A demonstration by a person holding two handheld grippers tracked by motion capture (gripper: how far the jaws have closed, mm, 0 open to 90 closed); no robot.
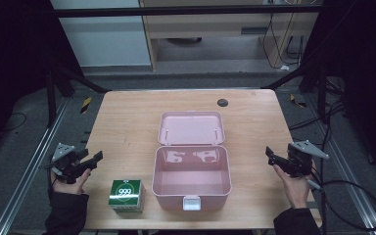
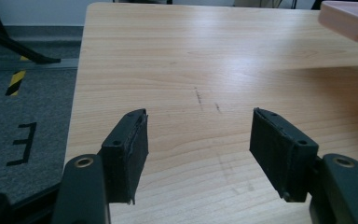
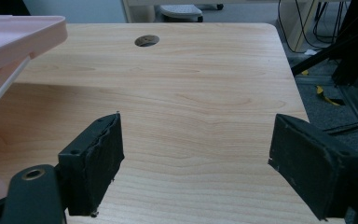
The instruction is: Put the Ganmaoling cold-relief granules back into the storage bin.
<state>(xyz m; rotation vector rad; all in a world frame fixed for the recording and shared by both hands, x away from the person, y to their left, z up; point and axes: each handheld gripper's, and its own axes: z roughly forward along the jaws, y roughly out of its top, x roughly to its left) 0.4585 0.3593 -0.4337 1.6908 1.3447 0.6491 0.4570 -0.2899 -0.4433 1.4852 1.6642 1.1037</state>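
Both sets of jaws stand apart with nothing between them, left gripper (image 1: 94,158) and right gripper (image 1: 271,155) hovering at opposite counter (image 1: 127,117) edges, likely staged to start. Glossy pink plastic case (image 1: 191,183) sits mid-counter, lid flipped back for loading; the green cardboard box (image 1: 126,195) lies near the left gripper, just left of the case.

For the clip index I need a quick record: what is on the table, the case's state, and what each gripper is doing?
surface: wooden table
case: pink case, open, nothing inside
lid: lid folded back behind the case
box: green box, left of the case, apart from it
left gripper: left gripper, jaws apart, nothing between them
right gripper: right gripper, jaws apart, nothing between them
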